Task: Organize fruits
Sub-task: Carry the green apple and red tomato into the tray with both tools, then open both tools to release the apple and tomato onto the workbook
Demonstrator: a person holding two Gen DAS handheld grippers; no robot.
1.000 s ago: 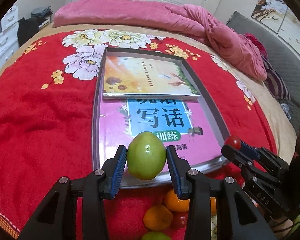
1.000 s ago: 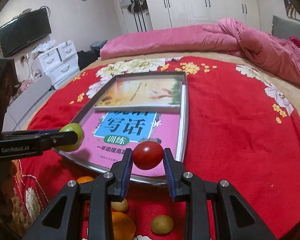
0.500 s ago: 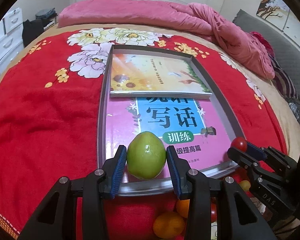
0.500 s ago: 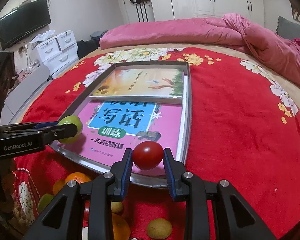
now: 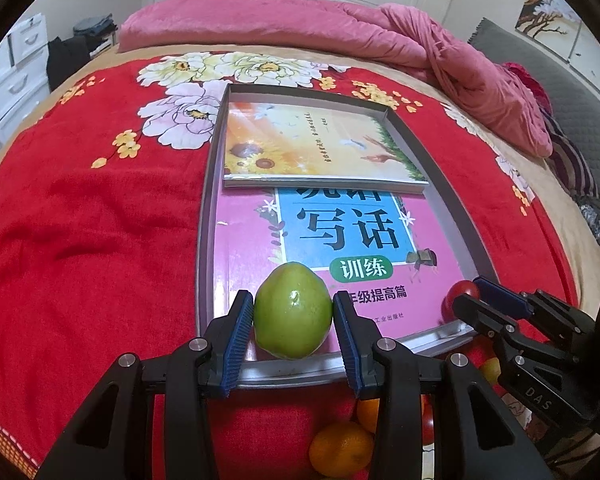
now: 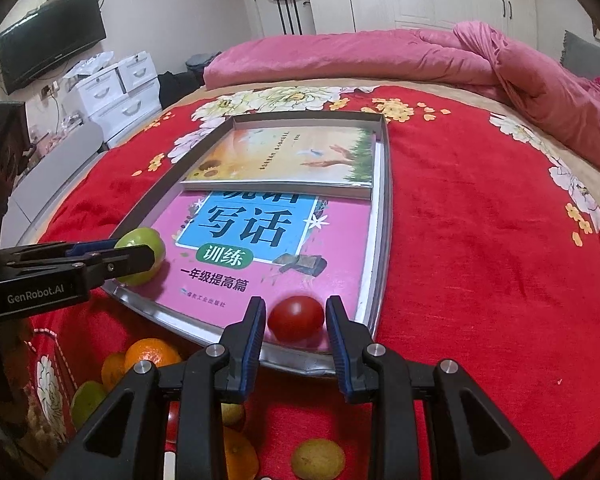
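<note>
Clamping the green fruit [image 5: 293, 310] between the pads of the left gripper [image 5: 293, 328], holding it at the near left corner of the tray [image 5: 210, 184], over the pink book [image 5: 244, 248] lying inside; not telling whether touching down yet. Spreading the right gripper [image 6: 296, 320] slightly: showing thin gaps on both sides of the tomato [image 6: 296, 317], where half a second ago squeezing it tight. Leaving the tomato sitting on the pink book at the tray's near right corner, apparently released. Meaning one fruit delivered, with the green one likely following. Still lying in front of the tray's near edge, on the red bed cover [image 5: 80, 240]: oranges [image 5: 340, 448] and other loose fruit. Risking a roll on that slick book.
</note>
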